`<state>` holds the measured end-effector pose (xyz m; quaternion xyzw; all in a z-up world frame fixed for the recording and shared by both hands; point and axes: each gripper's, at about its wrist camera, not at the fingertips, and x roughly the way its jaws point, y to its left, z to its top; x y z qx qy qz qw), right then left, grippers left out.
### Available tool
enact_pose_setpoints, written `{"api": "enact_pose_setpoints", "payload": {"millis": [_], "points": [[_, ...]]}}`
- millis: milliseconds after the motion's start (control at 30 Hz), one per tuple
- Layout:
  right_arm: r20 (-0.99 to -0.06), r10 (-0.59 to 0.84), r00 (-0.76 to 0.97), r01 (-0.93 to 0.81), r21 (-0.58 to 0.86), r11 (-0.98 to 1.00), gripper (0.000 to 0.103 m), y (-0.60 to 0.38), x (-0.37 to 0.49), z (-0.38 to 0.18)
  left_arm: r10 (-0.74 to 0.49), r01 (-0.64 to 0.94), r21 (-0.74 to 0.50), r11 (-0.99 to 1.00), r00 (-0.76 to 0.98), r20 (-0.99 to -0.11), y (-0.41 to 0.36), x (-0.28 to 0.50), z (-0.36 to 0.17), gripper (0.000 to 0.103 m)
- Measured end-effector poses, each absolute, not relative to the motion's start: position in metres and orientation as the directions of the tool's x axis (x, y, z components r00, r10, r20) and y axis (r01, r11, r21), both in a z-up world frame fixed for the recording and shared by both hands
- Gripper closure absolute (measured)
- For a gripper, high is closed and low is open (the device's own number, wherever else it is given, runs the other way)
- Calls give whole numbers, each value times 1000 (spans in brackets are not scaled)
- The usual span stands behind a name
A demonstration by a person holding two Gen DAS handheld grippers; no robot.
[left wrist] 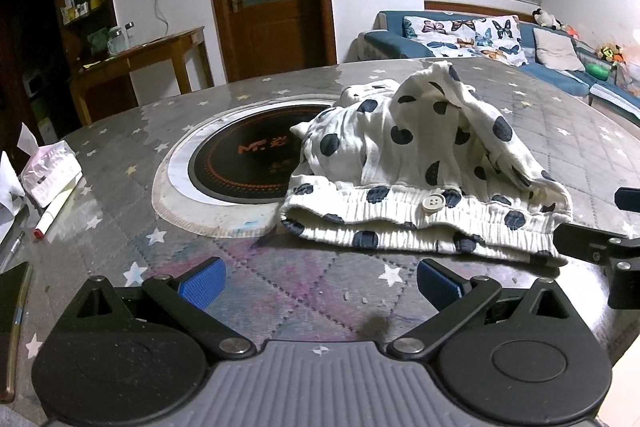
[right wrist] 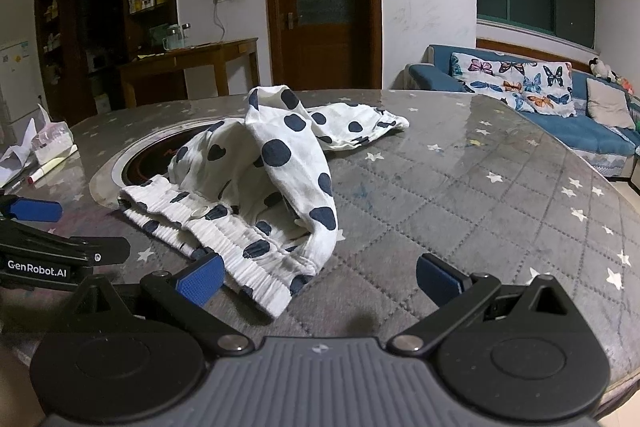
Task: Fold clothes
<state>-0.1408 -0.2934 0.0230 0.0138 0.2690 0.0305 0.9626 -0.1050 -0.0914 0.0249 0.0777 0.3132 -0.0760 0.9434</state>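
White shorts with dark blue dots (left wrist: 416, 163) lie crumpled on the round table, their elastic waistband with a white button (left wrist: 433, 203) facing me. My left gripper (left wrist: 320, 283) is open just short of the waistband, nothing between its blue pads. In the right wrist view the same shorts (right wrist: 260, 179) lie heaped, one leg stretching away to the right. My right gripper (right wrist: 318, 281) is open, its left pad (right wrist: 200, 281) touching the near waistband edge. The right gripper (left wrist: 616, 227) shows at the left view's right edge; the left gripper (right wrist: 36, 211) shows at the right view's left edge.
The round table has a grey star-patterned cover (right wrist: 480, 195) and a black induction hob (left wrist: 240, 163) in its middle, partly under the shorts. A tissue pack (left wrist: 48, 171), a marker (left wrist: 56, 211) and paper lie at the left. A blue sofa (right wrist: 560, 115) stands beyond the table's right edge.
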Motion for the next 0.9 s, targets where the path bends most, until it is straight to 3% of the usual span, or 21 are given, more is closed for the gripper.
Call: {"api": "enact_pose_setpoints", "payload": {"millis": [567, 900], "points": [[-527, 67, 847, -48, 49, 998, 0, -296, -136, 23, -102, 203, 103, 974, 792, -602, -95, -98, 25, 0], [-535, 79, 841, -51, 67, 996, 10, -301, -120, 27, -106, 214, 115, 970, 800, -591, -97, -82, 29, 0]]}}
